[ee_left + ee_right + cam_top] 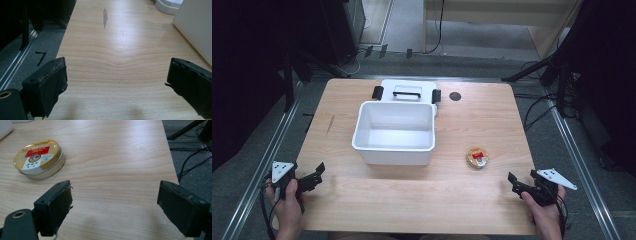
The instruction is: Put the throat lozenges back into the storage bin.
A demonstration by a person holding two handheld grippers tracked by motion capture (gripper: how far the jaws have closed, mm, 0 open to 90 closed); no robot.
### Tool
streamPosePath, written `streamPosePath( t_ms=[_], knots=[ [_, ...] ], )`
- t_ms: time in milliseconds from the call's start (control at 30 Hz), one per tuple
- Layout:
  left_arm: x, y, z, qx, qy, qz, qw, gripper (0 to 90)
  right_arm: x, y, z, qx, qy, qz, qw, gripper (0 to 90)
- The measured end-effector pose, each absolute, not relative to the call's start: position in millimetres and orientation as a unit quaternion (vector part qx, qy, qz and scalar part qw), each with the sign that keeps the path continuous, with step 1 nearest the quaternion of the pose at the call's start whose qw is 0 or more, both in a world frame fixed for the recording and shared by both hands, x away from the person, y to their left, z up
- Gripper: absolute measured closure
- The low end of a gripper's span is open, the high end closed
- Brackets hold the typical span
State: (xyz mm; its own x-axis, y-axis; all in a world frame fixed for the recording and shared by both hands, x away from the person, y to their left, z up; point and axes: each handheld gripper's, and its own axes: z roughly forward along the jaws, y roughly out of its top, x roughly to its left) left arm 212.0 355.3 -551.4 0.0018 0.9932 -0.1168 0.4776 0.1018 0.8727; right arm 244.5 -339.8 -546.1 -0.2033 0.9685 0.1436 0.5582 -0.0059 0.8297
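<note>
While both hands rest at the near edge, here is the scene.
High view: left tool (316,172) and right tool (514,182) low on the tabletop (412,195), well apart; round tin (477,157) just right of the white bin (393,132), lid (407,93) behind it.
Left gripper view: jaws wide, nothing between; bin wall (197,27) at right.
Right gripper view: jaws spread wide, empty; tin (38,158) ahead-left, near, untouched.
</note>
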Motion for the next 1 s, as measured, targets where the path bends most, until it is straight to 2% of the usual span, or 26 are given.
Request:
streamPosePath(
  t_ms=[300, 500, 633, 800, 1000],
  knots=[
    [212.0, 355.8, -551.4, 0.585, 0.628, 0.323, 0.399, 3.2, 245.8, -339.7, -545.1, 0.572, 0.681, 0.393, 0.234, 13.0],
    [211.8, 356.2, -551.4, 0.587, 0.627, 0.321, 0.399, 3.2, 244.5, -335.5, -524.5, 0.559, 0.704, 0.379, 0.219, 13.1],
    [211.9, 355.5, -551.3, 0.587, 0.627, 0.324, 0.396, 3.2, 244.8, -327.3, -513.8, 0.565, 0.723, 0.327, 0.228, 13.2],
    [211.5, 355.1, -551.4, 0.589, 0.623, 0.324, 0.399, 3.2, 246.3, -307.7, -497.2, 0.548, 0.774, 0.257, 0.188, 12.9],
    [211.7, 354.7, -551.5, 0.594, 0.618, 0.322, 0.402, 3.2, 265.4, -283.4, -494.0, 0.523, 0.826, 0.165, 0.128, 6.6]
  ],
)
